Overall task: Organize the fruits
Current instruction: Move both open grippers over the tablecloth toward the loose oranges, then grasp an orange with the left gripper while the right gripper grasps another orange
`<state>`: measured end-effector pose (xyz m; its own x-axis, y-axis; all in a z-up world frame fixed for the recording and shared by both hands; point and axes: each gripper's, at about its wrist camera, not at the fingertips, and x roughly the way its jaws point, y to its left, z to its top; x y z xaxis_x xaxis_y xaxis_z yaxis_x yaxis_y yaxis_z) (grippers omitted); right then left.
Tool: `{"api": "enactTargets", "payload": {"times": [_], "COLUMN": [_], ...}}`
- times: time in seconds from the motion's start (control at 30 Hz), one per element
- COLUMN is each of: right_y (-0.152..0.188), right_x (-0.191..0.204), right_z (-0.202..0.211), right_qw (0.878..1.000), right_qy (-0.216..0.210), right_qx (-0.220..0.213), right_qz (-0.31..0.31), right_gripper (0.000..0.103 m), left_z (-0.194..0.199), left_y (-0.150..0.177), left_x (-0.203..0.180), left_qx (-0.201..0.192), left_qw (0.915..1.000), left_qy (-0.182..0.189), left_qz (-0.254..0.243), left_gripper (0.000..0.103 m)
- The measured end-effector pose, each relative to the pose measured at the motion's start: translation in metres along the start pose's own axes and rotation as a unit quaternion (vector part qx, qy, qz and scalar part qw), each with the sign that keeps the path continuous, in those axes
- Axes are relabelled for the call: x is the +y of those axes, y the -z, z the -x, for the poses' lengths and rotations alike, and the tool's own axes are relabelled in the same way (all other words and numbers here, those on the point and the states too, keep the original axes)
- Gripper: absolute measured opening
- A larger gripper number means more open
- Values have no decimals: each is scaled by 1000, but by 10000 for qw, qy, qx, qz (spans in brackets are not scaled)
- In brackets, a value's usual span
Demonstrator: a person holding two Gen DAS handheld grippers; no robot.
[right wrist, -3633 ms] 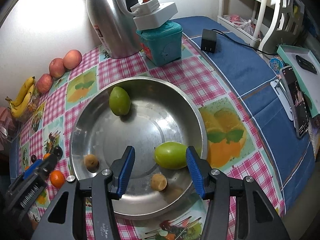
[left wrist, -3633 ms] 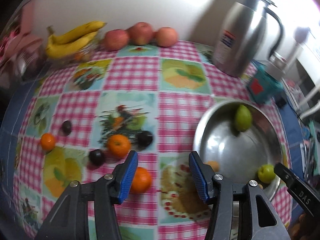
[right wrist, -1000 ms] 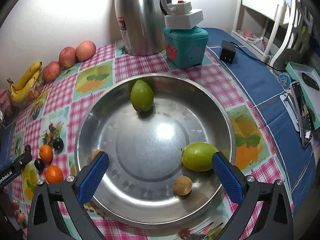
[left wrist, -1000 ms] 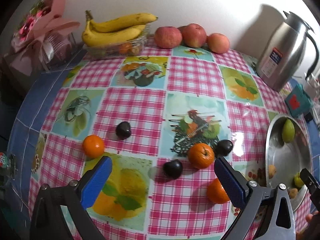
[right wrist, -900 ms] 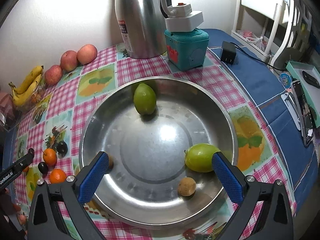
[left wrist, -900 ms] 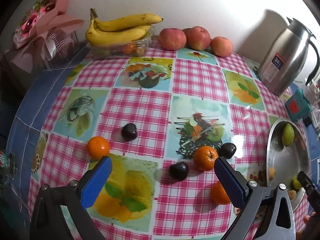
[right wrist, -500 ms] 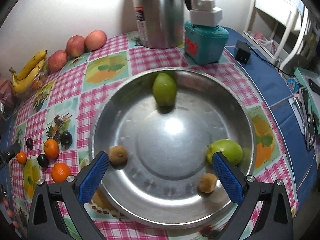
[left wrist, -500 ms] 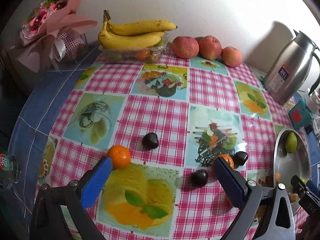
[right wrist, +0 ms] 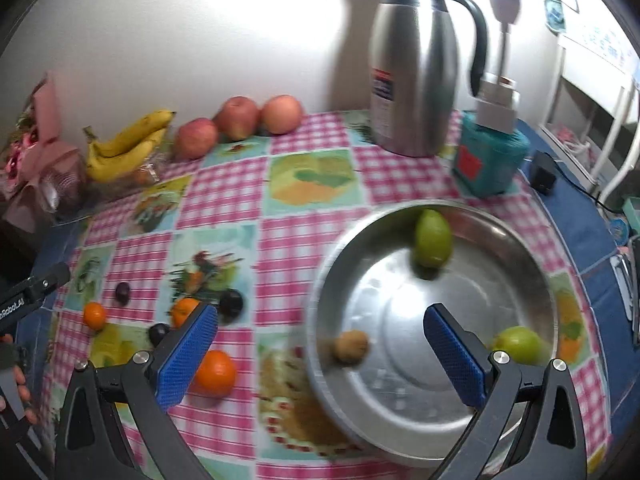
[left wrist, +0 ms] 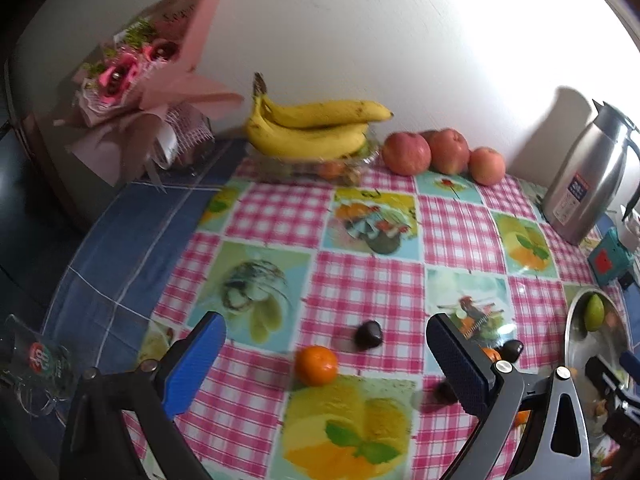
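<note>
The left gripper [left wrist: 322, 362] is seen with its blue fingers [left wrist: 196, 362] spread wide and nothing held. An orange [left wrist: 316, 365] lies on the counter [left wrist: 360, 280] between them, and a dark plum [left wrist: 368, 335] is just beyond it. A second dark fruit [left wrist: 443, 393], blurred, sits against the inner side of the right finger, with more fruit half hidden behind that finger. Far beyond, bananas [left wrist: 316, 130] and three apples [left wrist: 440, 152] are lined up by the wall, and a bouquet [left wrist: 140, 80] stands to the far left.

The right gripper [right wrist: 320, 356] is likewise held wide open and empty. Between its fingers the near left part of the steel bowl [right wrist: 400, 392] is seen, with a brown fruit [right wrist: 351, 346], perhaps a kiwi, inside. A green fruit [right wrist: 518, 345] lies just behind the right finger, and a second green one [right wrist: 433, 238] farther back in the bowl. An orange [right wrist: 214, 373] rests on the counter beside the left finger, outside the bowl. A jug [right wrist: 416, 64] stands far behind.
</note>
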<state>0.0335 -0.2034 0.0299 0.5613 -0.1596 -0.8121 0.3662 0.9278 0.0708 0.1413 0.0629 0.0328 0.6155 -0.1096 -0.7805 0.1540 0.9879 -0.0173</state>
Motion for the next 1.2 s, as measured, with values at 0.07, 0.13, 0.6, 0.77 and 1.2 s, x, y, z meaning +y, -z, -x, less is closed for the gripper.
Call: {"api": "enactTargets", "payload": {"times": [0.07, 0.13, 0.6, 0.77, 1.2], "right_y": [0, 1, 18, 29, 38], "right_x": [11, 21, 71, 73, 73], "right_z": [1, 1, -31, -49, -64], "right_qw": [9999, 9997, 9955, 9936, 9895], "right_qy": [-106, -242, -596, -489, -479], "right_qx": [-29, -17, 545, 844, 1207], "right_qz": [82, 101, 486, 577, 638], "right_gripper": [102, 102, 100, 96, 60], "left_z": [-1, -6, -57, -72, -80], "left_y": [-2, -2, 18, 25, 29], "left_x": [5, 10, 11, 8, 10], "left_qx": [-14, 48, 767, 1033, 1249], "left_qw": [10000, 9999, 9970, 9946, 9916], "left_qy": [46, 93, 22, 89, 196], "left_qz": [56, 111, -11, 20, 264], "left_gripper": [102, 102, 87, 77, 38]}}
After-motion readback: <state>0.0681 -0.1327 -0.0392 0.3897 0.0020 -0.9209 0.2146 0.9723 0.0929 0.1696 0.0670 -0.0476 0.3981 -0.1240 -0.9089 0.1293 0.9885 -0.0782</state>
